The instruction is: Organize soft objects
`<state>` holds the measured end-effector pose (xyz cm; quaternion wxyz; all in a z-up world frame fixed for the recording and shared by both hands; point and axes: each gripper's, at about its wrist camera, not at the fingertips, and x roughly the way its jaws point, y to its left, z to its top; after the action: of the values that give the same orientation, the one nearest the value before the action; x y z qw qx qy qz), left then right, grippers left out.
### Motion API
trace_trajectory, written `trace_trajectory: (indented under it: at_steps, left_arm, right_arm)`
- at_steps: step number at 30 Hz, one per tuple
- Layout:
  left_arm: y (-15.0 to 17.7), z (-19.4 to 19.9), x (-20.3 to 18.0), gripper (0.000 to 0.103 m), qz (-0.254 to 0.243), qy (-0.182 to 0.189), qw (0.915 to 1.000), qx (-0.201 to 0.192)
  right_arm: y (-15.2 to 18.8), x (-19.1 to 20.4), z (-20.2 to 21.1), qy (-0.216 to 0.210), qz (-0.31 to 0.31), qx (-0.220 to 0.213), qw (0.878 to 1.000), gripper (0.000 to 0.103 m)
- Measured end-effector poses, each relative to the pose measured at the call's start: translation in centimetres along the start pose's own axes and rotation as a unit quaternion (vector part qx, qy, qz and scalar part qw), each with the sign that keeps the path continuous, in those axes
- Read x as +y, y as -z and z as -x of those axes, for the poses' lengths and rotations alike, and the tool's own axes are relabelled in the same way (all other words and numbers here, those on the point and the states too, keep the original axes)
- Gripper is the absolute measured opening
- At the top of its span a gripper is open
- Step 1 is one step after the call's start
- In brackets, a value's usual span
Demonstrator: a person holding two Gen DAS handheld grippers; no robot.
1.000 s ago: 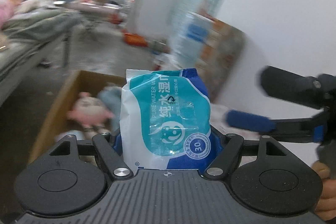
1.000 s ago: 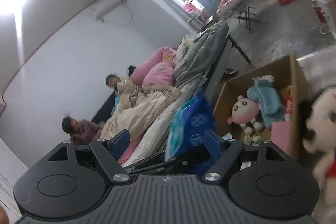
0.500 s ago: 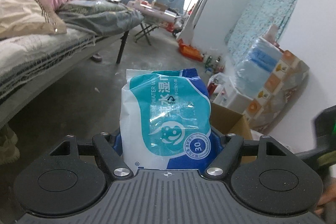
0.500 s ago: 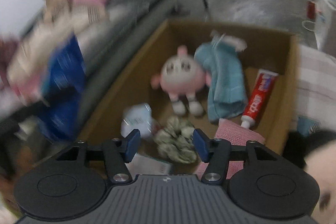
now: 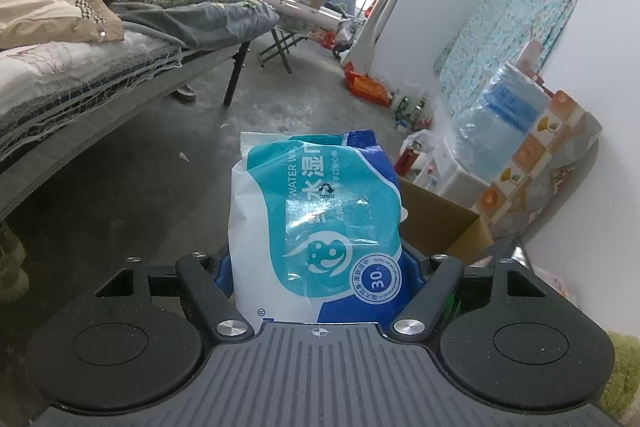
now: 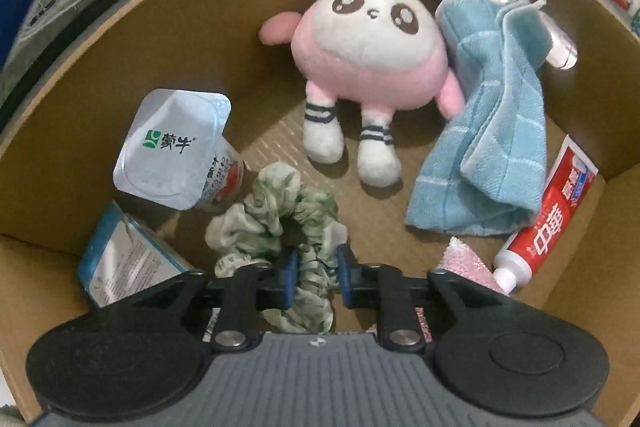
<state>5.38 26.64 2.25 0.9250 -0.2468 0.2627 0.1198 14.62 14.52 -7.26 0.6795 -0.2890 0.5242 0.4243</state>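
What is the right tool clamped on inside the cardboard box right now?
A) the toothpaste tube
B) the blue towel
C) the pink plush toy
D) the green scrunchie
D: in the right wrist view the right tool has its blue pads pressed on a fold of the green scrunchie, while the plush toy, towel and toothpaste lie untouched.

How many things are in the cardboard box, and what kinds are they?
Plush toy: 1
Blue towel: 1
Green scrunchie: 1
Yogurt cup: 1
Toothpaste tube: 1
Small packet: 1
Pink cloth: 1
Clear bottle, partly behind the towel: 1
Total: 8
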Motion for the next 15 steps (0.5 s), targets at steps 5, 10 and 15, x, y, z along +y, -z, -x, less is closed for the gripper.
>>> trace_trajectory:
  at_steps: [5,10,15]
  left_arm:
    - [0.0,-0.4,0.1,0.074,0.004,0.0,1.0,0.002]
    - [0.0,-0.3,0.1,0.074,0.004,0.001,1.0,0.0]
    - [0.0,-0.2,0.1,0.074,-0.001,0.003,1.0,-0.004]
  right_arm:
    - [1.5,-0.8,3.5,0.008,-0.011,-0.049,0.999,0.0]
    - [1.2,-2.8,7.8,0.035,-0.03,-0.097,0.994,0.0]
    - [-0.9,-5.5,11.0,0.108,-0.039,-0.143,0.983,0.0]
